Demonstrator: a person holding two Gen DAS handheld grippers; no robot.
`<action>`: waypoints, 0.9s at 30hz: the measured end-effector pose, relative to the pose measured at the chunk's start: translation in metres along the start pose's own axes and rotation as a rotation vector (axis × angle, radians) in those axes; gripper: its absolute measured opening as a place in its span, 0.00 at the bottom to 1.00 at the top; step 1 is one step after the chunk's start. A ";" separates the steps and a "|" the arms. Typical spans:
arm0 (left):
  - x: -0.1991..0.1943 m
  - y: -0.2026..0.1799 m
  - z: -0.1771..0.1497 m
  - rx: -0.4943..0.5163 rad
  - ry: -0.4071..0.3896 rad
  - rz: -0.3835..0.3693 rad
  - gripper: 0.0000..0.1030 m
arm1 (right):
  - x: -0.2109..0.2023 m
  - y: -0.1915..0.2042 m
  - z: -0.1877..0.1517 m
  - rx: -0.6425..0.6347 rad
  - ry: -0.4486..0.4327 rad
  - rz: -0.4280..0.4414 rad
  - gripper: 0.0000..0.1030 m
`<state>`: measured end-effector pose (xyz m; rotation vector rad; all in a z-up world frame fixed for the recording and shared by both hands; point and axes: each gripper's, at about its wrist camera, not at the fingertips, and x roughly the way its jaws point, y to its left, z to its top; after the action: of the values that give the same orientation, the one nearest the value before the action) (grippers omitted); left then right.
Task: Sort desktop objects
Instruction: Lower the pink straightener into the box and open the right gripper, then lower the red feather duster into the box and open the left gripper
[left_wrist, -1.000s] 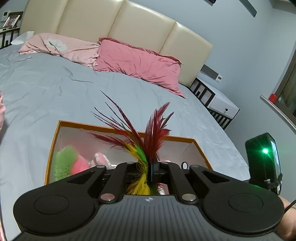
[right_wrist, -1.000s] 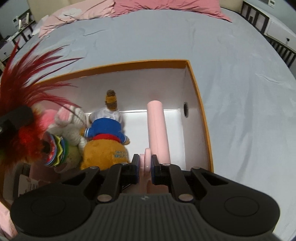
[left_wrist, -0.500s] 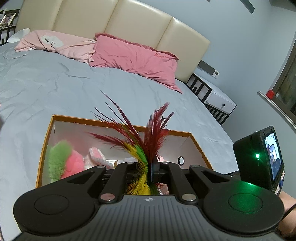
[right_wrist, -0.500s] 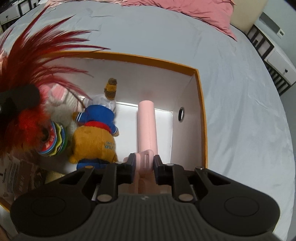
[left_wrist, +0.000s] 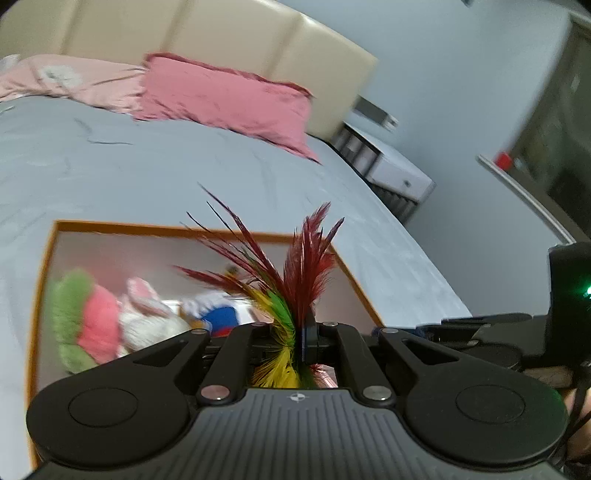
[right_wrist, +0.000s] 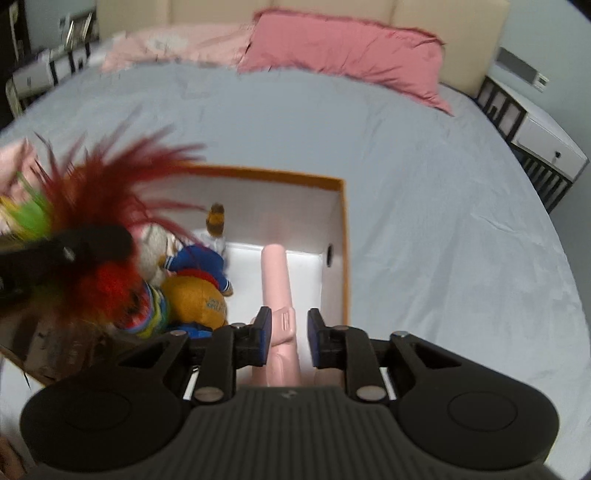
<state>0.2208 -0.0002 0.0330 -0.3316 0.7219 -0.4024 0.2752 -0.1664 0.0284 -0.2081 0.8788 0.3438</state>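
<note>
An orange-rimmed cardboard box (left_wrist: 192, 230) (right_wrist: 345, 236) with white walls lies on the grey bed. My left gripper (left_wrist: 295, 332) is shut on a feather toy (left_wrist: 295, 273) of red, green and yellow feathers, held over the box; the toy also shows at the left in the right wrist view (right_wrist: 99, 206). My right gripper (right_wrist: 286, 334) is open, its jaws standing apart on either side of a pink cylindrical object (right_wrist: 275, 280) that lies in the box's right part. Plush toys lie in the box: an orange bear in blue (right_wrist: 195, 291), a white bunny (left_wrist: 147, 317), a green-pink fluffy toy (left_wrist: 81, 317).
Pink pillows (left_wrist: 225, 99) (right_wrist: 343, 51) lie against the beige headboard (left_wrist: 221, 40). A white nightstand (left_wrist: 391, 173) (right_wrist: 543, 140) stands right of the bed. The grey sheet (right_wrist: 443, 221) spreads around the box.
My right gripper has opened and let go of the pink cylinder, which now lies in the box. Both grippers have drawn back and tilted up. The left still holds the feather toy.
</note>
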 end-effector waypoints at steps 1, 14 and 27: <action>0.002 -0.004 -0.003 0.012 0.015 -0.012 0.05 | -0.005 -0.005 -0.006 0.030 -0.017 0.018 0.24; 0.037 -0.030 -0.033 0.147 0.091 0.036 0.07 | -0.034 -0.021 -0.056 0.116 -0.130 0.072 0.25; -0.004 -0.035 -0.040 0.146 -0.004 0.079 0.52 | -0.056 -0.010 -0.076 0.072 -0.208 0.106 0.31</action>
<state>0.1823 -0.0351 0.0220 -0.1654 0.6955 -0.3775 0.1912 -0.2113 0.0251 -0.0572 0.6971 0.4240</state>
